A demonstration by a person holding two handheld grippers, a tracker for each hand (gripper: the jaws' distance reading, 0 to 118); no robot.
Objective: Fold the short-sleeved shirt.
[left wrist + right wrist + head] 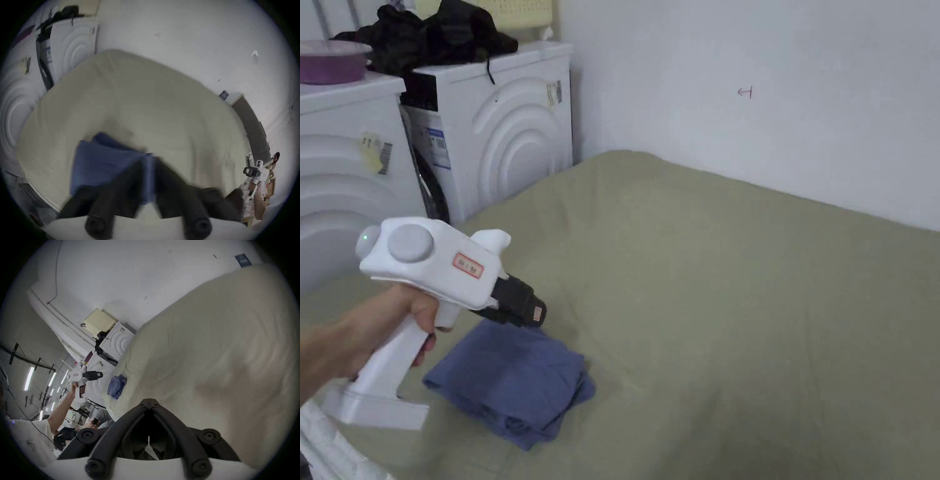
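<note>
Far left, head view: two white washing machines [487, 131], dark clothes [444, 28] heaped on top, purple basin [331, 59] on the nearer one.

Next over, left gripper [536, 312] in the person's hand [394, 325], held above the near-left part of the bed [737, 281]. Jaws: cannot tell. Its own view is motion-blurred, dark jaw shapes overlap blue cloth, no clear read on whether they're parted or closed. In the right gripper view it looks clear of the cloth, up in the air.

Directly under and just right of it: shirt [512, 381], blue, a compact folded bundle lying on the bed's olive sheet near the left edge. Layers stacked, edges a bit uneven at the near corner, some cloth bulging out on the right side. No sleeves or hem sticking out that I can see.

Right of that: bare sheet, wall behind.

Right gripper [149, 400], seen in its own view: jaws pressed together at the tips, nothing between them, over empty sheet well away from the shirt.

Progress, my read: folding is essentially done. What's left at most is squaring up the loose edge or just backing off.
</note>
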